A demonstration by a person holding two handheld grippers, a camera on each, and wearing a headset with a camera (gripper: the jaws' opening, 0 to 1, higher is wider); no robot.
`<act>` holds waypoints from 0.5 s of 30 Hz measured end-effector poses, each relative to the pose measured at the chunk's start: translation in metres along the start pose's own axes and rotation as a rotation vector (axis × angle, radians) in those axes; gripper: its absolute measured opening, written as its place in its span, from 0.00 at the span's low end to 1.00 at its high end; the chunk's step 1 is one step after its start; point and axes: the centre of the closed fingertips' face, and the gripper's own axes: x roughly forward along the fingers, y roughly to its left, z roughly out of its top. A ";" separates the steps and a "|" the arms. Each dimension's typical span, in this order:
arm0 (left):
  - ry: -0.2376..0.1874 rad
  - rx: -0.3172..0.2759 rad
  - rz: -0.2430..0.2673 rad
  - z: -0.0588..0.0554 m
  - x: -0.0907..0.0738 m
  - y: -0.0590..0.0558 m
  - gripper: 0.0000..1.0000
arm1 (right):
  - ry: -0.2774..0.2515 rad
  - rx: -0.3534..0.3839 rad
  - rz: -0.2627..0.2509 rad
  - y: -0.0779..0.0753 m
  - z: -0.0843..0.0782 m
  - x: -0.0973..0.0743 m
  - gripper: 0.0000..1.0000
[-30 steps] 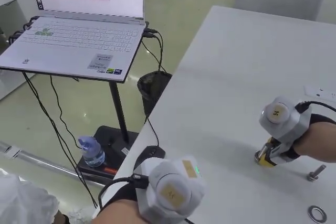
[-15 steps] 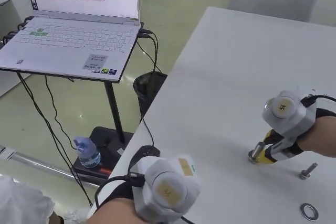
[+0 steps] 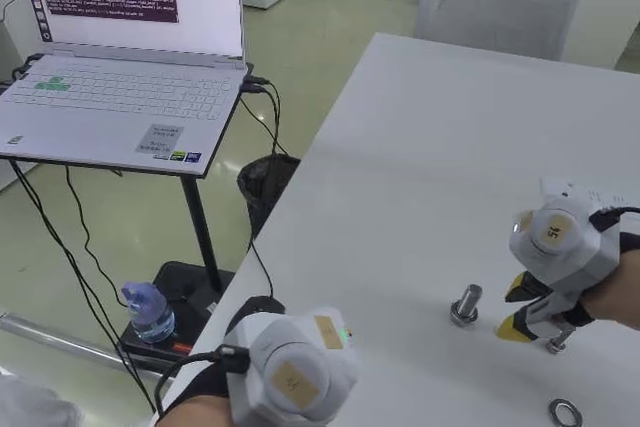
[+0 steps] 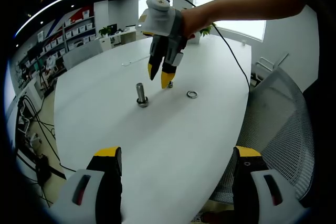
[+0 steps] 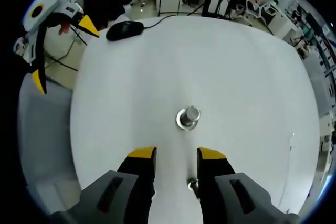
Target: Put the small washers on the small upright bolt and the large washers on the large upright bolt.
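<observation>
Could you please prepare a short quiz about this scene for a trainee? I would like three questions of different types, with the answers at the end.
1. True or false: the large bolt stands upright on the white table.
2. What does the right gripper grip? A) a nut B) the large bolt C) nothing
3. Fill in the missing word: the fingers of the left gripper are wide ___.

Key: 1 true; 2 C; 3 open.
</observation>
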 end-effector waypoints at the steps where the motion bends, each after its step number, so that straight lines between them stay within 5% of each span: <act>1: -0.002 0.001 0.002 0.001 0.000 0.000 0.87 | 0.001 0.002 -0.001 0.001 -0.003 -0.001 0.32; 15: 0.008 -0.001 0.015 -0.004 0.000 -0.001 0.88 | -0.010 0.096 -0.004 0.027 -0.047 -0.016 0.32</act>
